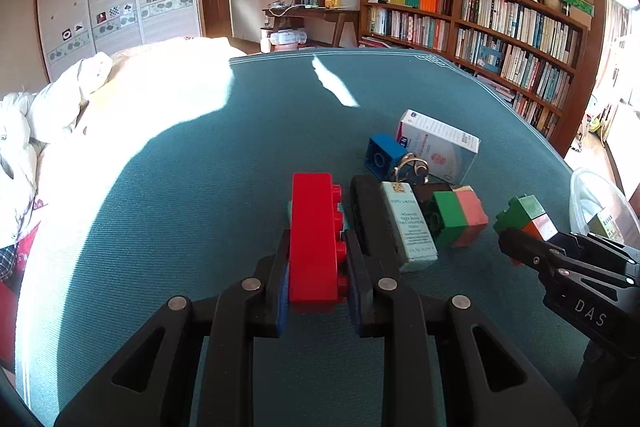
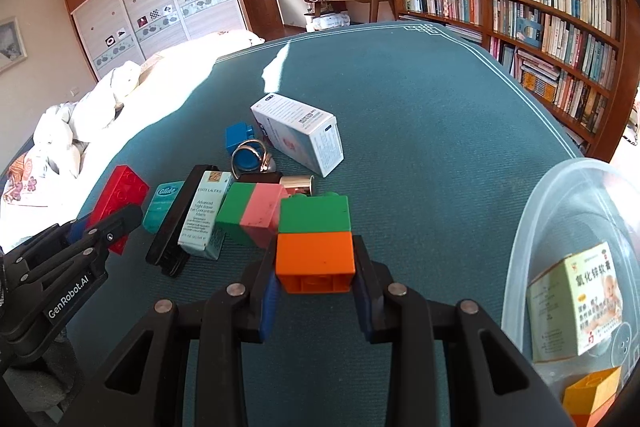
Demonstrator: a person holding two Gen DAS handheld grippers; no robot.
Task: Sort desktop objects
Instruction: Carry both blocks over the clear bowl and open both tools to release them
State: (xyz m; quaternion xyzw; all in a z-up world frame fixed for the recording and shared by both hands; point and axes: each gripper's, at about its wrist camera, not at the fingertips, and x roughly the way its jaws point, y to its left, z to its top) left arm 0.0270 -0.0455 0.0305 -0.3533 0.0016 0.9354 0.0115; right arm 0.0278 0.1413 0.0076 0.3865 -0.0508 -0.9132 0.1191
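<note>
My left gripper (image 1: 316, 247) is shut on a long red brick (image 1: 314, 235), which stands on its side on the teal tabletop (image 1: 200, 187); it also shows in the right wrist view (image 2: 116, 203). My right gripper (image 2: 316, 247) is shut on a green-over-orange brick stack (image 2: 315, 245), seen in the left wrist view (image 1: 528, 217). Between them lie a green-and-pink brick (image 2: 252, 213), an Estee Lauder box (image 2: 204, 213), a black object (image 2: 176, 219), a teal Glide floss case (image 2: 163, 205), a blue brick (image 2: 237, 137), a metal ring (image 2: 250, 155) and a white carton (image 2: 300, 133).
A clear plastic tub (image 2: 532, 227) at the right holds a medicine box (image 2: 576, 307) and a yellow brick (image 2: 592, 391). A bookshelf (image 2: 540, 7) stands beyond the table's right edge. White bedding (image 1: 48, 107) lies to the left.
</note>
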